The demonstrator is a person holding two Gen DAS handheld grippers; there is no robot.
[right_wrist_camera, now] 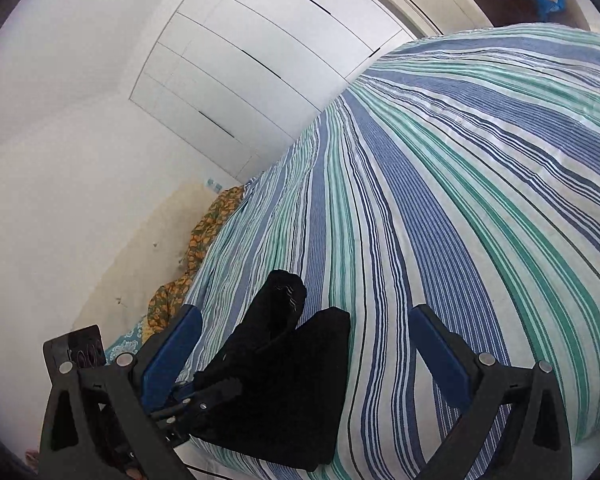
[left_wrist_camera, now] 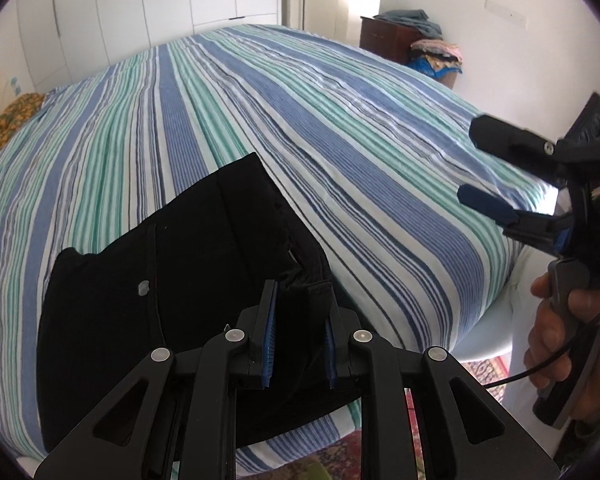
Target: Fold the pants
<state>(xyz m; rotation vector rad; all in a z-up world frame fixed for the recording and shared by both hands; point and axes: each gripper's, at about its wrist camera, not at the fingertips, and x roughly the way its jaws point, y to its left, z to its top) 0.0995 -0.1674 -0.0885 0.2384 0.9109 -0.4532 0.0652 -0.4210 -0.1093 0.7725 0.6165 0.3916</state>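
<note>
1. The black pants (left_wrist_camera: 172, 280) lie in a folded bundle on the near part of the bed (left_wrist_camera: 340, 128), close to its edge.
2. In my right camera, the pants (right_wrist_camera: 284, 392) look like a dark lump with one end poking up toward the far side of the bed (right_wrist_camera: 480, 200).
3. My left gripper (left_wrist_camera: 300, 320) sits right over the near edge of the pants. Black cloth fills the gap between its two fingers (left_wrist_camera: 269, 332).
4. The left fingers are close together with the cloth between them, so they look like they are pinching a fold of the pants.
5. My right gripper (right_wrist_camera: 306, 352) is up in the air over the bed. Its fingers (right_wrist_camera: 172, 356) are spread wide apart and hold nothing.
6. From my left camera, I can see the right gripper (left_wrist_camera: 474, 164) off to the right side, well apart from the pants. My right hand (left_wrist_camera: 560, 328) is wrapped around its handle.
7. The bed has a sheet with blue, green and white stripes.
8. An orange flowery cloth (right_wrist_camera: 204, 248) lies by the wall at the side of the bed.
9. White cupboards (left_wrist_camera: 160, 4) stand past the far end of the bed.
10. A dark wooden cabinet (left_wrist_camera: 388, 36) with clothes piled on it stands in the far corner.
</note>
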